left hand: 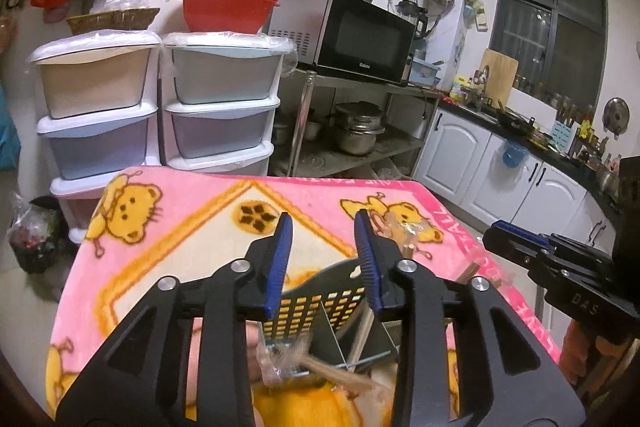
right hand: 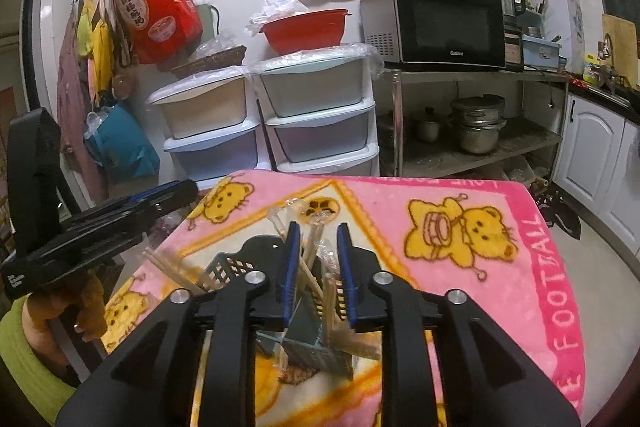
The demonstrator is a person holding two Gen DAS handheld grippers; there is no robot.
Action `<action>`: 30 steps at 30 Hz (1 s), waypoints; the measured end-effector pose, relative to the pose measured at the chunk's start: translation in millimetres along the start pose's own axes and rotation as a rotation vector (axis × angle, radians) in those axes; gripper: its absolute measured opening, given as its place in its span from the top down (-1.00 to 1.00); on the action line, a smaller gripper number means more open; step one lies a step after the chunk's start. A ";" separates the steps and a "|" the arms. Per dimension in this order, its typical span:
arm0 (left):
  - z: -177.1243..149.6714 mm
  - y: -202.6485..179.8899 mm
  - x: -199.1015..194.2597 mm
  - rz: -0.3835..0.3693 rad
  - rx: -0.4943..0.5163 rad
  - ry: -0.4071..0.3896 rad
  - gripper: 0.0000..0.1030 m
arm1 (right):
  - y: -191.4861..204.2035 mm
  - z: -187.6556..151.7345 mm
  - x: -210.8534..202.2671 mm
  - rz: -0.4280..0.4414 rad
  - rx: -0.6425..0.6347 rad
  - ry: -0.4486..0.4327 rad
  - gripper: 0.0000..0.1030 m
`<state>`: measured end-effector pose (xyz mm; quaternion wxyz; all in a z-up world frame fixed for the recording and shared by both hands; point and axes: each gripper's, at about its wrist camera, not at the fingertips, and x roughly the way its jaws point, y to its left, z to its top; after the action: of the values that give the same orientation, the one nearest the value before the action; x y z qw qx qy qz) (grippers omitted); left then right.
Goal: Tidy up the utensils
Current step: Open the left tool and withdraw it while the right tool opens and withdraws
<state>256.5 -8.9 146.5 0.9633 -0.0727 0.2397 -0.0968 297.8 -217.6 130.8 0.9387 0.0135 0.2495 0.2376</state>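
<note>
A dark perforated utensil basket (left hand: 320, 303) (right hand: 224, 267) with inner dividers stands on a pink cartoon blanket (left hand: 180, 227) (right hand: 460, 275). Plastic-wrapped wooden utensils (right hand: 320, 217) (left hand: 332, 375) lean in its compartments, and bare wooden sticks (right hand: 172, 271) poke out on one side. My left gripper (left hand: 324, 215) hovers just above the basket, open, with nothing between its blue pads. My right gripper (right hand: 318, 227) is open over the same basket. Wrapped utensils rise between its fingers, and the pads stand apart from them. Each gripper shows at the edge of the other's view (left hand: 496, 231) (right hand: 188, 187).
Behind the table stand stacked plastic drawers (left hand: 220, 99) (right hand: 316, 123) with a red bowl (left hand: 226, 9) on top. A microwave (left hand: 360, 35) (right hand: 448, 27) sits on a metal rack holding pots (left hand: 358, 131). White cabinets (left hand: 480, 163) run along the right. A green-sleeved arm (right hand: 28, 359) holds the left gripper.
</note>
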 end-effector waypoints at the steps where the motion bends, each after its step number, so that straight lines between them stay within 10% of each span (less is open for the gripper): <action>1: 0.5 -0.5 -0.5 0.000 0.000 0.001 0.38 | -0.4 -0.5 -1.7 -0.001 0.000 -0.002 0.57; 30: -52.9 -23.2 -57.3 -0.045 0.011 0.055 -0.79 | 2.5 -51.6 -58.9 0.001 0.001 -0.009 -0.38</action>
<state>178.2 -23.6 130.3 0.9543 -0.0700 0.2639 -0.1216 227.3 -246.8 113.2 0.9396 0.0149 0.2455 0.2379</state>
